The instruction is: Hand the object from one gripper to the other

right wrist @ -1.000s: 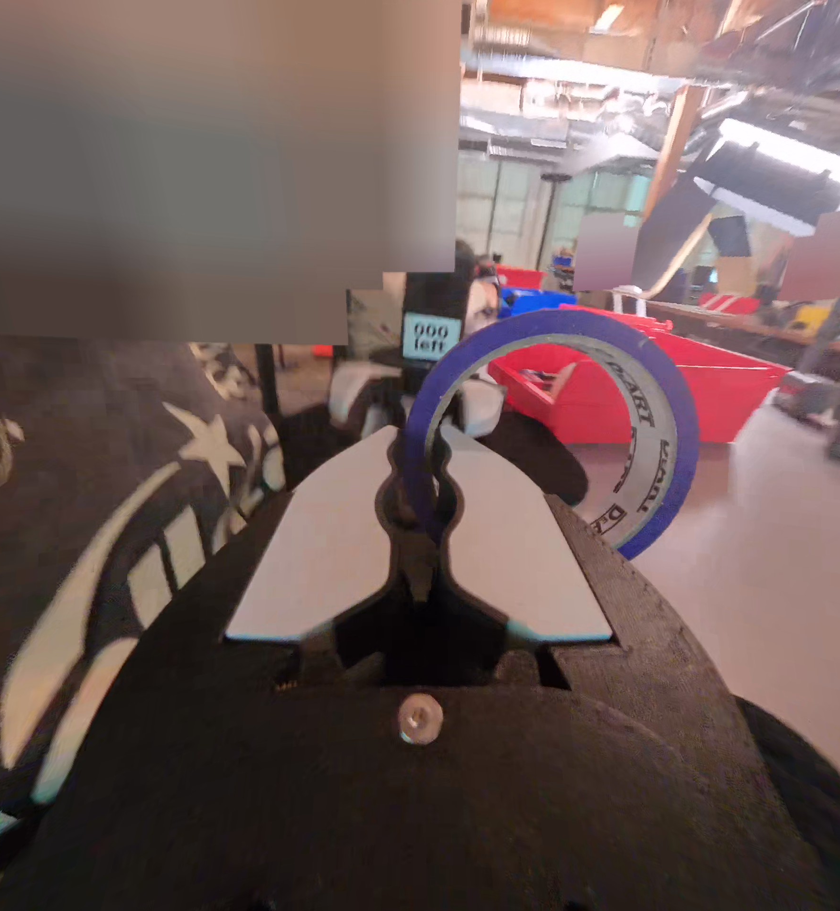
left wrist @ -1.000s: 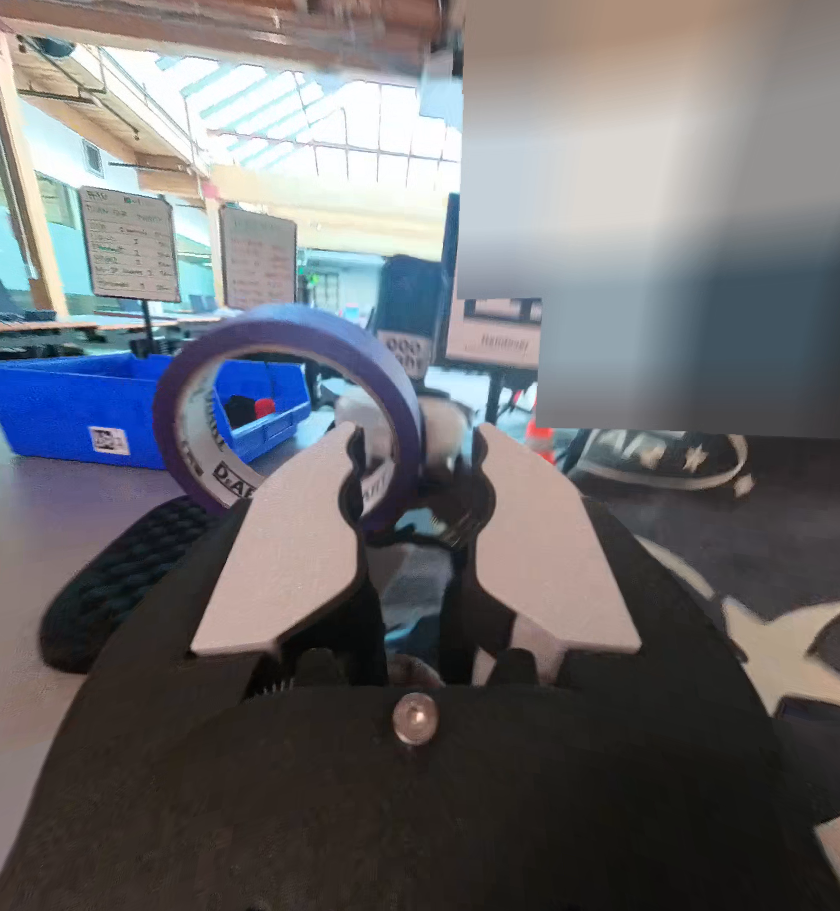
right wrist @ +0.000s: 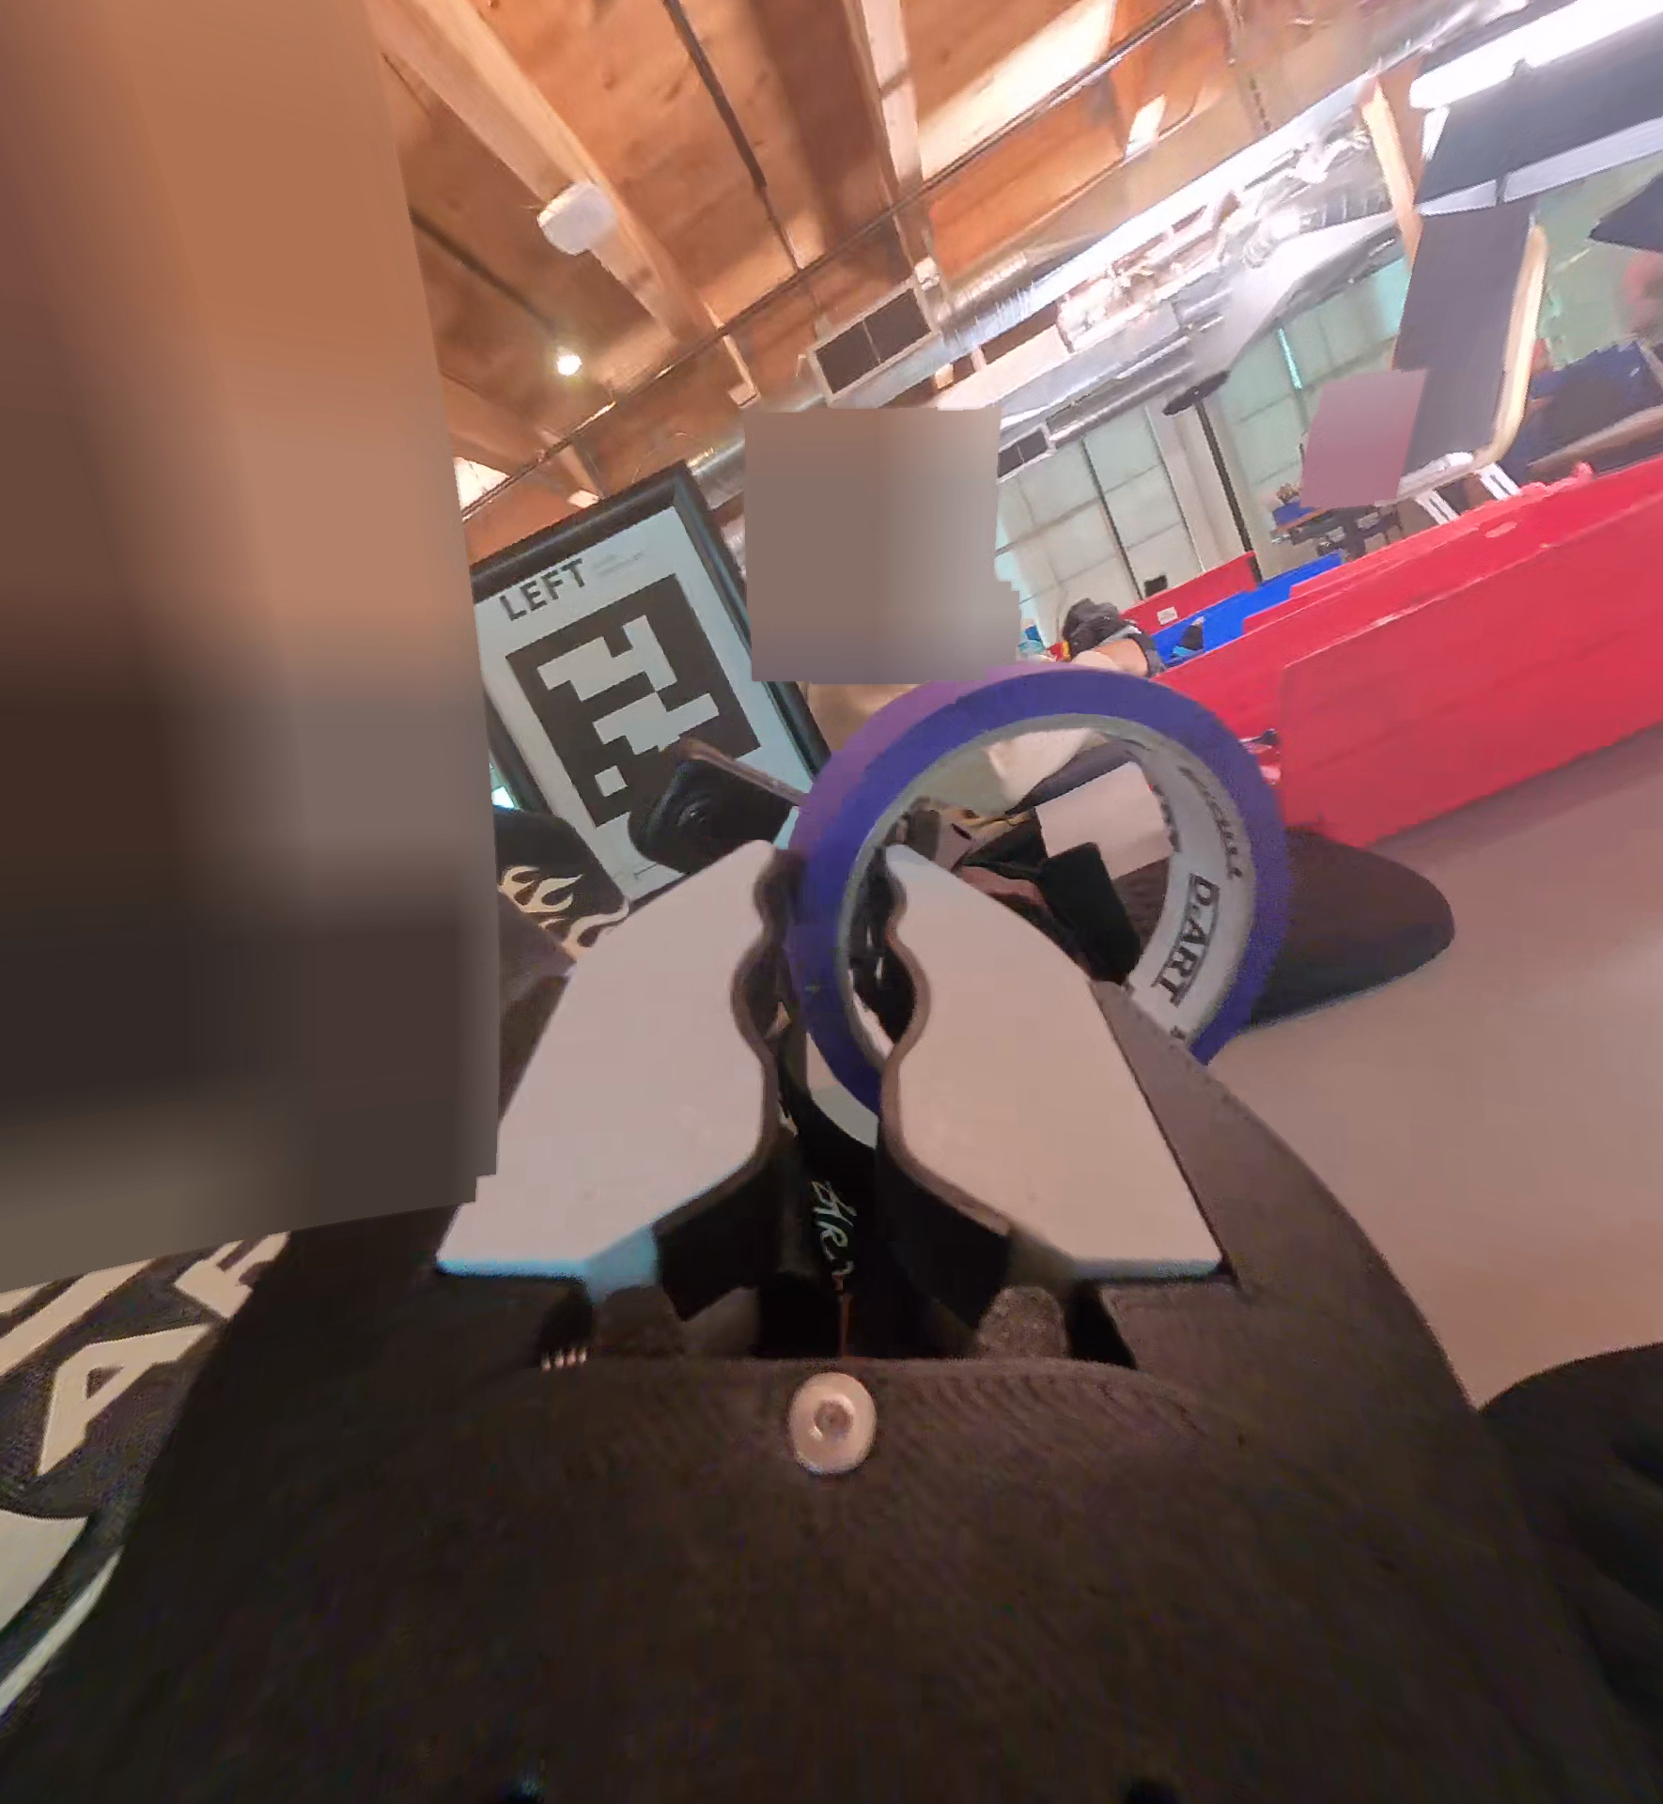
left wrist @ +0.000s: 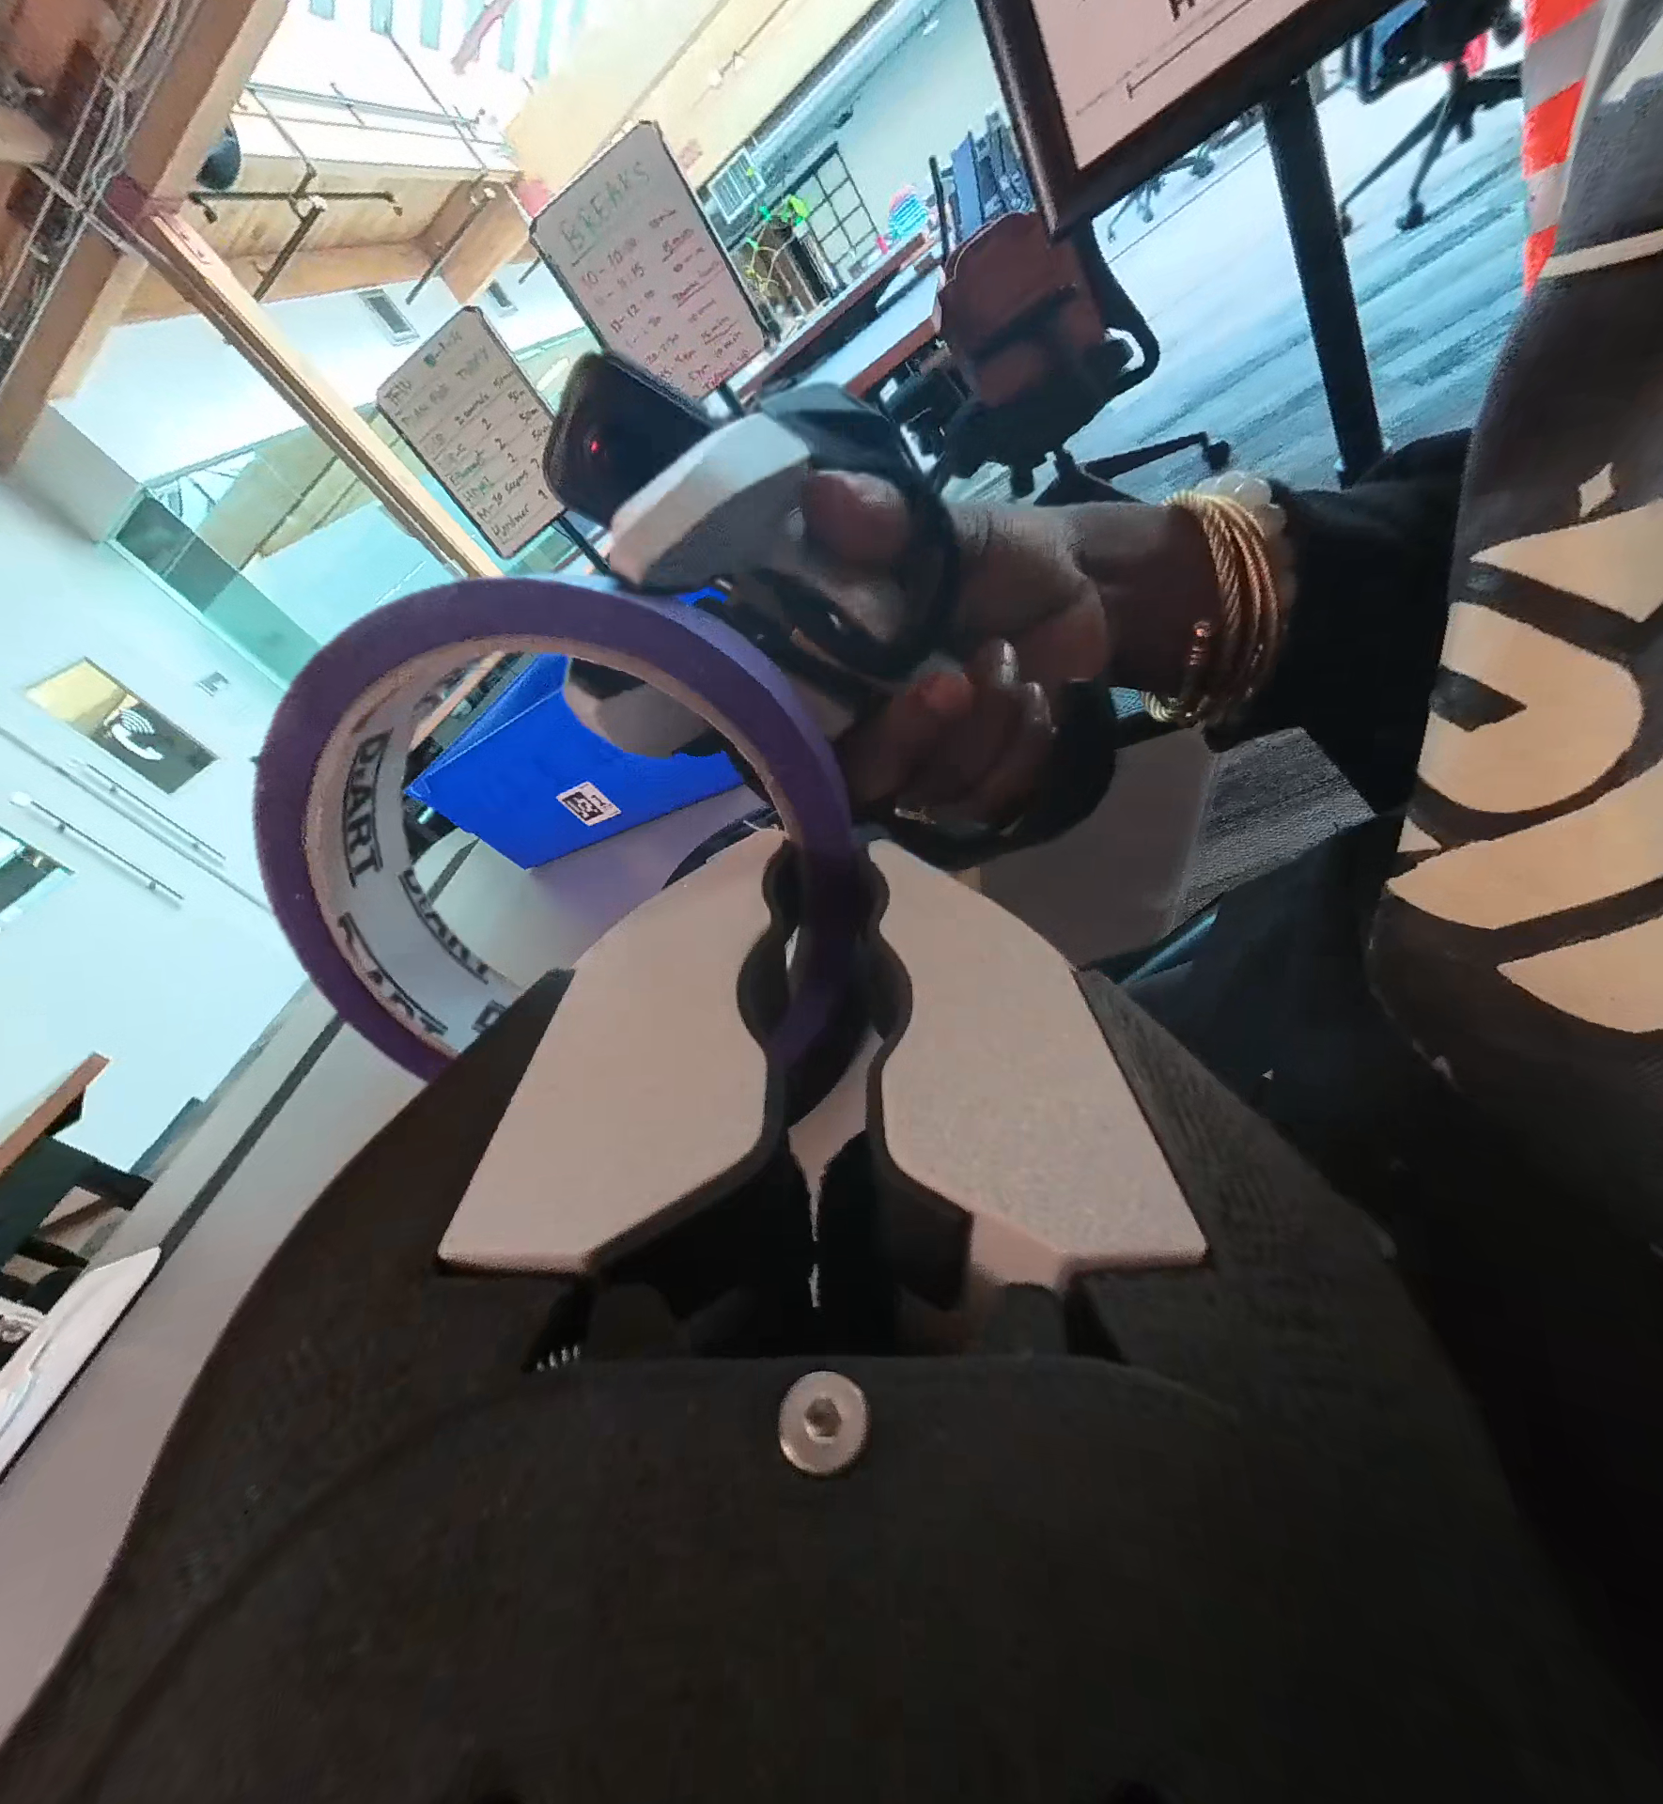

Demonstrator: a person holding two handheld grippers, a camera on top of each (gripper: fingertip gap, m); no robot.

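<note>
**Tape roll gripped from both sides**

The left gripper (left wrist: 823, 937) is seen closed down on the purple masking tape roll (left wrist: 554, 830); the roll's wall is pinched between the two grey wavy-edged fingers (left wrist: 642, 1074), so that only the tape's thickness separates them. The roll is held on edge, its open centre turned toward the camera's left, and its white printed core is visible inside.

In the right wrist view, the right gripper (right wrist: 832, 937) is likewise clamped on the near wall of the same roll (right wrist: 1208, 869), one grey finger (right wrist: 1003, 1103) lying inside the ring and the other outside it. The tape is thus held in the air between both grippers at once, clear of the table.

Beyond the roll, in the left wrist view, the right gripper's body and its camera (left wrist: 603, 439) are seen, held by a hand (left wrist: 984, 635) with gold bangles (left wrist: 1228, 605) on the wrist. A blue bin (left wrist: 554, 771) is visible through the ring, resting on a grey table (left wrist: 37, 1562). Two whiteboards (left wrist: 652, 254) stand farther back. In the right wrist view, red bins (right wrist: 1491, 674) lie on the table past the roll, and a framed marker board (right wrist: 613, 683) stands behind the left gripper.
</note>
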